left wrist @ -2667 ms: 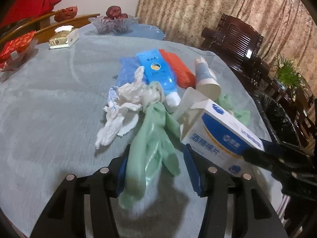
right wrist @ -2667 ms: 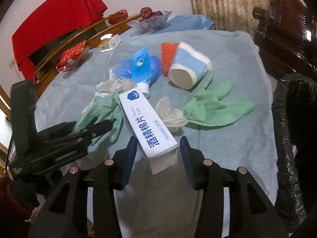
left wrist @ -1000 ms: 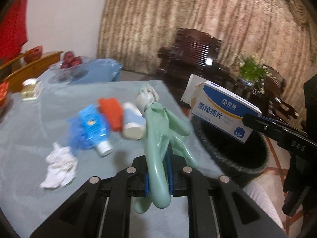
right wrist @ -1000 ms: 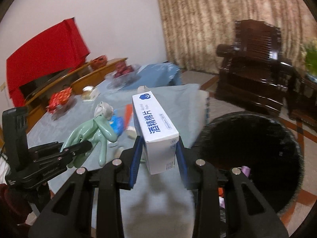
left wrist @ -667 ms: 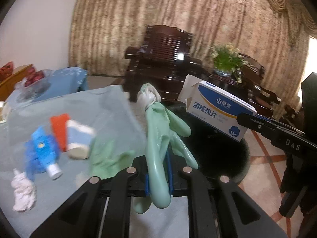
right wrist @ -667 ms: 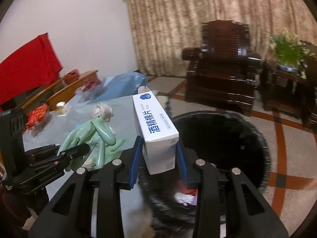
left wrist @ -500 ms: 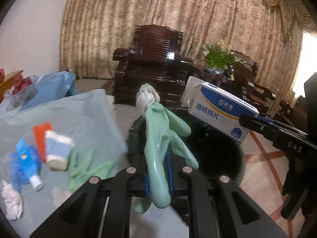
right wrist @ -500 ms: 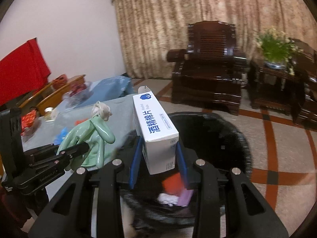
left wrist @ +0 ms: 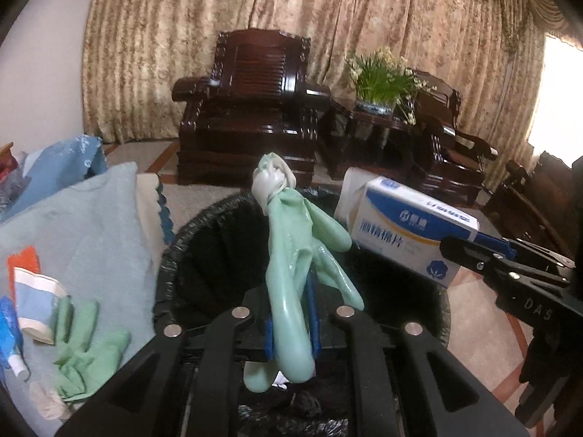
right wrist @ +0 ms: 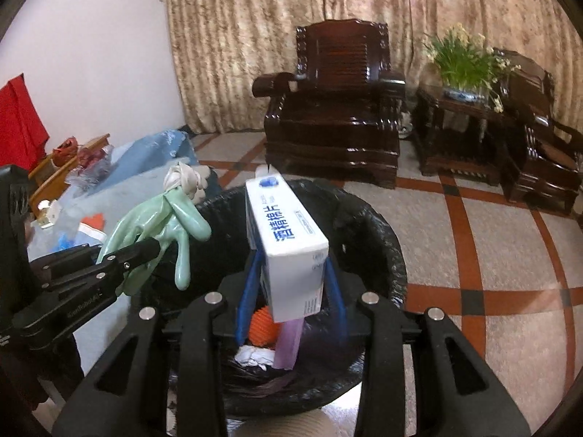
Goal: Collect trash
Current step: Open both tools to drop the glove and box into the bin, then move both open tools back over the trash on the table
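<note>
My left gripper (left wrist: pixel 291 317) is shut on a pale green rubber glove (left wrist: pixel 297 255) with a white knot at its top, held above the black-lined trash bin (left wrist: pixel 189 240). The glove also shows in the right wrist view (right wrist: pixel 160 225). My right gripper (right wrist: pixel 289 287) is shut on a white and blue cotton-pad box (right wrist: pixel 284 233) and holds it over the bin (right wrist: pixel 379 240). The box also shows in the left wrist view (left wrist: pixel 404 240). Inside the bin lie an orange ball (right wrist: pixel 263 327), a purple piece (right wrist: pixel 289 342) and white tissue (right wrist: pixel 255 357).
The table with its grey-blue cloth (left wrist: pixel 91 225) is at the left, bearing a second green glove (left wrist: pixel 83 349), a paper cup (left wrist: pixel 36 302) and a blue tube (left wrist: pixel 9 338). Dark wooden armchairs (right wrist: pixel 335 109) and a plant (right wrist: pixel 462 62) stand behind on the tiled floor.
Both grippers closed on their items on the table, lifted them and swung right, off the table. They now hold the glove and the box over the bin.
</note>
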Demonstrator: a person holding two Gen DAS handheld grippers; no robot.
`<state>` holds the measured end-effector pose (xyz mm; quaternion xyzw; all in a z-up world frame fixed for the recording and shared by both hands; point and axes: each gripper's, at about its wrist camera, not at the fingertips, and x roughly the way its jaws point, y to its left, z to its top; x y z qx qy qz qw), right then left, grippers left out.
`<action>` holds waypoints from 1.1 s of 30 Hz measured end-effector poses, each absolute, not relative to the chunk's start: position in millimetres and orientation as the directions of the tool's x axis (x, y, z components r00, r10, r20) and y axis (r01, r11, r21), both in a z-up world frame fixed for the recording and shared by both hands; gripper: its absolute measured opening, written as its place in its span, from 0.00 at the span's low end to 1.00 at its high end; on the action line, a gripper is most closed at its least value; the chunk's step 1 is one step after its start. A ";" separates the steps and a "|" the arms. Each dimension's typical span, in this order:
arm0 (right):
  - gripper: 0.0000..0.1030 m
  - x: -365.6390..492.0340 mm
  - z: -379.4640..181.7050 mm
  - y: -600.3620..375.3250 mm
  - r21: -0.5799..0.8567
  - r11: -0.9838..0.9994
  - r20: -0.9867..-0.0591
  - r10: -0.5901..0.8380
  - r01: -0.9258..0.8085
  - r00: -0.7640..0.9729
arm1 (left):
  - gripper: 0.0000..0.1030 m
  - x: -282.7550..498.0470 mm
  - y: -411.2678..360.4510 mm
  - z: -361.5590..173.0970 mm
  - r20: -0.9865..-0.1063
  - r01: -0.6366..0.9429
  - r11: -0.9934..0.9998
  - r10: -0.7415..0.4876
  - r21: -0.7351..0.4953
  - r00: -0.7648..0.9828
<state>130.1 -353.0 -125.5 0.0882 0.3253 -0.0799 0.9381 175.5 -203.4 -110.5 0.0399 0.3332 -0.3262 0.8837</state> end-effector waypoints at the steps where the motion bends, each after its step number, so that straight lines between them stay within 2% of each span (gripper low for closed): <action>1: 0.35 131.0 -129.4 -354.4 0.109 0.970 -0.631 -0.102 0.218 0.769 | 0.18 176.6 -204.1 -112.9 -0.622 0.600 0.786 -0.546 -0.148 0.562; 3: 0.51 131.9 -133.1 -354.8 0.101 0.967 -0.641 -0.115 0.232 0.759 | 0.32 177.6 -202.9 -114.4 -0.627 0.594 0.790 -0.541 -0.152 0.561; 5: 0.62 130.3 -137.7 -354.9 0.089 0.964 -0.646 -0.134 0.249 0.751 | 0.44 176.6 -200.4 -114.0 -0.623 0.589 0.794 -0.537 -0.147 0.568; 7: 0.72 126.8 -139.1 -351.2 0.086 0.964 -0.648 -0.139 0.253 0.749 | 0.48 174.8 -198.5 -111.9 -0.621 0.590 0.794 -0.537 -0.144 0.571; 8: 0.84 126.1 -138.8 -352.8 0.083 0.963 -0.647 -0.144 0.257 0.749 | 0.54 173.9 -194.9 -110.6 -0.621 0.588 0.797 -0.533 -0.140 0.574; 9: 0.89 124.4 -138.4 -351.1 0.080 0.961 -0.644 -0.153 0.265 0.749 | 0.62 173.3 -191.7 -108.7 -0.619 0.583 0.801 -0.529 -0.138 0.581; 12: 0.92 122.3 -135.3 -346.4 0.099 0.962 -0.639 -0.135 0.255 0.757 | 0.78 171.5 -178.0 -104.6 -0.610 0.564 0.816 -0.513 -0.129 0.604; 17: 0.93 121.5 -127.0 -325.9 0.142 0.967 -0.625 -0.078 0.211 0.777 | 0.87 166.6 -137.1 -98.4 -0.602 0.505 0.855 -0.466 -0.118 0.649; 33: 0.94 156.7 -106.4 -179.1 0.140 0.986 -0.600 0.156 -0.088 0.785 | 0.88 137.7 16.3 -92.2 -0.589 0.237 0.968 -0.239 -0.082 0.772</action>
